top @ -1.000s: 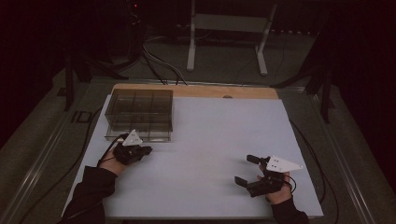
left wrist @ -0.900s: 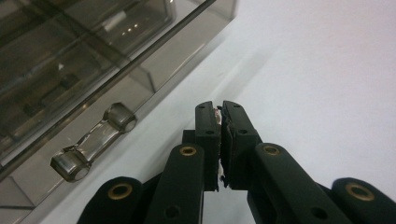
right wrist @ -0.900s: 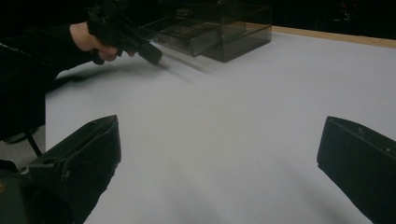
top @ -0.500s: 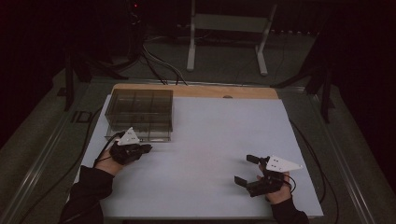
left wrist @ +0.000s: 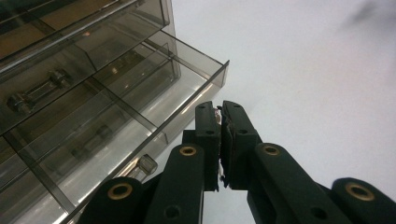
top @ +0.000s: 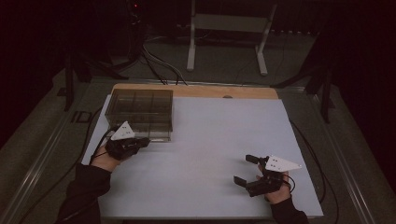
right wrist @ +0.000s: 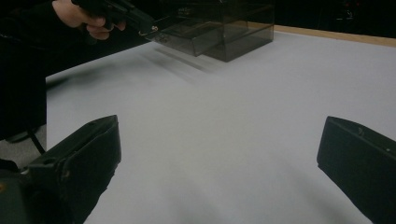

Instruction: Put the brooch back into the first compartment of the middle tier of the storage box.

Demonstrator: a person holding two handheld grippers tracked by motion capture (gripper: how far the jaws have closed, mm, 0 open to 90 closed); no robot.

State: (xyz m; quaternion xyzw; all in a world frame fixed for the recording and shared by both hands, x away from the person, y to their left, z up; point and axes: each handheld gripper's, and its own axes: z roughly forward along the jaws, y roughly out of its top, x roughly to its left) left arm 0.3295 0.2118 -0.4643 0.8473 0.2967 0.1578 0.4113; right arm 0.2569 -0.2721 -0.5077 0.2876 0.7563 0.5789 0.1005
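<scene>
The left claw [left wrist: 220, 140] is seen with its jaws pressed together, nothing being held between them apart from a thin pale strip of padding along the inner faces. It is held just beside the front of a pulled-out drawer [left wrist: 140, 116] of a smoked transparent drawer box [top: 140, 112], at the drawer's near corner; whether the drawer is touched cannot be told. In the left gripper view the drawer is shown divided by clear partitions into compartments, and small dark metal parts [left wrist: 37, 93], too blurred to be identified, are seen through the walls. A small clear knob [left wrist: 144, 164] is seen at the drawer front, close to the claw's left jaw.

In the high view the left claw [top: 140, 143] is held by a hand in a dark sleeve near the left edge of the tabletop [top: 210, 140], directly in front of the box, which is placed at the far left corner of the white surface. A strip of bare wood [top: 210, 91] is shown along the far edge.

The right claw [top: 247, 170] is held wide, with nothing between its jaws, low over the tabletop near the near right corner and well apart from the box. In the right gripper view the box [right wrist: 224, 28] and the left claw [right wrist: 140, 23] are seen farther off.
</scene>
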